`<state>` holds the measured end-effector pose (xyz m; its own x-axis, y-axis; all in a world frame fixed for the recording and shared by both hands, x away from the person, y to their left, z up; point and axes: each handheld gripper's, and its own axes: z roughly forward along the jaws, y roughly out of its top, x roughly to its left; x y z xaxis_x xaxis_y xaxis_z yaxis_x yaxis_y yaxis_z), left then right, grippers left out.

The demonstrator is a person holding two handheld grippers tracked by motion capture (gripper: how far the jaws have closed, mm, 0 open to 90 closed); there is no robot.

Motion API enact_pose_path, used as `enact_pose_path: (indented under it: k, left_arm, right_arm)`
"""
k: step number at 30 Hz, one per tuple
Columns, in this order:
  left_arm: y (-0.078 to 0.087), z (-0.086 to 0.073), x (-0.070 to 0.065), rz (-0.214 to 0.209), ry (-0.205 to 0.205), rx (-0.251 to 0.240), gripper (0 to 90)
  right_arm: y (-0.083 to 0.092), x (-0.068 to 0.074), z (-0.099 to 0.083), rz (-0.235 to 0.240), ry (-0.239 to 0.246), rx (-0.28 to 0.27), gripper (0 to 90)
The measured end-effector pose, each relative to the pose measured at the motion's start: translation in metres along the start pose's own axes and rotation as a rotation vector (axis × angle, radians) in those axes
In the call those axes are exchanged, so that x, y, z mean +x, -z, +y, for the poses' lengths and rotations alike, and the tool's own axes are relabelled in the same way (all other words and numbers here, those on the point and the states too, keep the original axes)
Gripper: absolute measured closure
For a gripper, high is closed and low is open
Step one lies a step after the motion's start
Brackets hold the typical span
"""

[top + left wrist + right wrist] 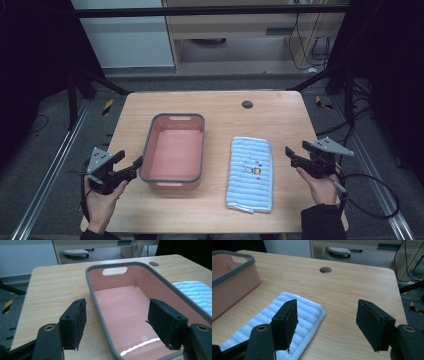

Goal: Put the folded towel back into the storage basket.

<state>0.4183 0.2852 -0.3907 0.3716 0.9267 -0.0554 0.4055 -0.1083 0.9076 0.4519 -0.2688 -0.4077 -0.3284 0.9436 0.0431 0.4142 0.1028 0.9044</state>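
**Both Grippers Open at the Near Edge, Basin and Towel Untouched**

The left gripper point(128, 167) sits at the near left of the table point(215, 107), jaws spread wide and holding nothing. Its tips point toward the near left corner of the pink basin point(176, 150). In the left gripper view the grey rim point(100, 312) of the basin runs up between the two black jaws, one pad over bare wood and the other over the basin's interior, with no pad touching. This stance suits a pinch on the basin wall, judged from the alignment alone.

The right gripper point(291, 156) rests at the near right, jaws likewise well apart and empty. It points toward the folded towel point(251, 174), which lies flat just beside the basin's right side, apart from it. In the right gripper view the towel's far corner point(312, 312) lies under the left jaw, with bare wood under the other.

Materials: the pads are matte black with a fine grain, suited to friction grip. The basin is smooth, glossy plastic, rectangular with rounded corners, a grey band on the rim and a slot handle point(114, 271) in the far wall; it is empty. The towel is soft, ribbed terry in pale blue and white stripes with a small printed motif. The table is light wood-grain laminate. Beyond the towel, a round cable port point(247, 104) sits near the far edge.
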Motion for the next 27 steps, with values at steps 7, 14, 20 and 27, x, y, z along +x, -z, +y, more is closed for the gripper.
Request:
enact_pose_path:
  k: [7, 14, 20, 27]
  left_arm:
    - [-0.003, 0.006, -0.016, -0.028, -0.024, -0.007, 31.4]
    - [-0.008, 0.011, -0.031, -0.054, -0.030, -0.023, 32.5]
    - [-0.013, 0.016, -0.045, -0.082, -0.045, -0.032, 32.4]
    - [-0.022, 0.018, -0.063, -0.110, -0.070, -0.031, 32.6]
  right_arm:
    - [-0.006, 0.007, 0.010, 0.018, 0.026, -0.003, 34.5]
    - [-0.009, 0.010, 0.018, 0.023, 0.023, -0.004, 33.7]
    - [-0.011, 0.012, 0.026, 0.023, 0.039, -0.006, 33.0]
    - [-0.013, 0.013, 0.028, 0.026, 0.047, -0.005, 31.8]
